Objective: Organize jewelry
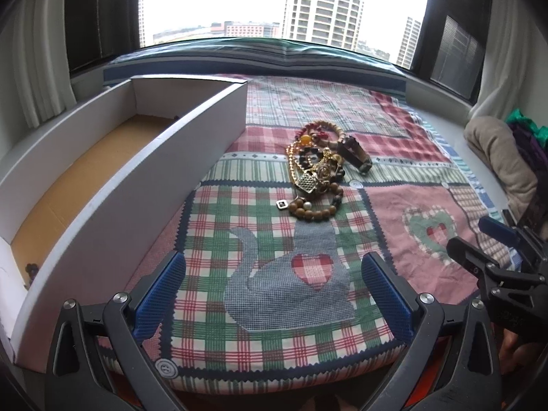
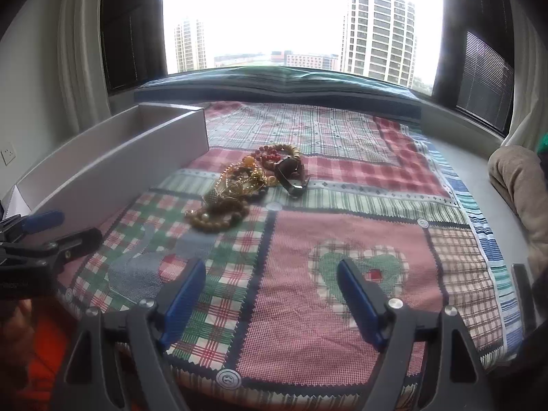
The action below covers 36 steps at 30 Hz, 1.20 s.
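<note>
The left gripper point(image 1: 274, 287) has its blue fingers point(image 1: 161, 294) spread wide apart and they hold nothing; they hover above the patchwork quilt point(image 1: 260, 239), over the grey cat figure. The right gripper point(image 2: 272, 294) is also wide open and empty, above the green heart patch. From the left wrist view, the jewelry pile point(image 1: 320, 167) lies on the quilt at about 12 o'clock, well apart from the fingers: wooden bead bracelets, gold chains, a square gold pendant and a dark bangle, all tangled together. At 10 o'clock stands a long white box point(image 1: 144, 185) with a brown cardboard floor, near the pile but not touching it. Behind is a window point(image 1: 284, 3).
</note>
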Motion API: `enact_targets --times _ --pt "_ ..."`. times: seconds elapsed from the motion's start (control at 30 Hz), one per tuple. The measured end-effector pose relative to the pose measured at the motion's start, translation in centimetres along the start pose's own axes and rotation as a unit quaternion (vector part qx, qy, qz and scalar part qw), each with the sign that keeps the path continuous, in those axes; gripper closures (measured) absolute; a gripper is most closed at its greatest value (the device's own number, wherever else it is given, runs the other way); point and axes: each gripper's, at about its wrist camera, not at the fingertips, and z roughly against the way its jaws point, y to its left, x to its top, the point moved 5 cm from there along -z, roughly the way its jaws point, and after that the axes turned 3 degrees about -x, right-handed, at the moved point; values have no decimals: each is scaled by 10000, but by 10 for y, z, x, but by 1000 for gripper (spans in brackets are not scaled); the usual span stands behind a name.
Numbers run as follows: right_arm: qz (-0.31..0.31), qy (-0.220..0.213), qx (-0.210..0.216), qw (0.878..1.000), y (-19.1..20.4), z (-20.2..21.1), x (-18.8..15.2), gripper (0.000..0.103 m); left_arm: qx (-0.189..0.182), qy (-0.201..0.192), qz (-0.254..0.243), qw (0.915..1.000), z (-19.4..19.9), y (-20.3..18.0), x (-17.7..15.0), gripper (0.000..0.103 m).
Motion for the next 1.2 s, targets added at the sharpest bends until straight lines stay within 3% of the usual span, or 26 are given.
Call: enact_targets --times 0.17,0.6,0.83,0.93,1.17,1.2 --pt "-135 209 -7 9997 -13 -4 -1 22 59 -1 -278 9996 -5 -6 4 1" --pt "-362 585 161 9975 -26 -32 -16 22 -282 302 28 9991 -39 20 8 1" --pt "-370 721 272 9963 -19 -38 -23 22 -796 398 -741 9933 -86 -21 46 2" --pt "-366 697 274 9965 -19 -37 -23 22 -760 448 -1159 9893 -119 -34 58 3" --pt "-405 767 272 9959 -23 -36 -33 22 -972 787 -1392 9823 -172 -44 63 37" --pt "-416 795 276 9956 -24 -37 -36 22 -1051 857 -1345 9816 -176 -44 62 57"
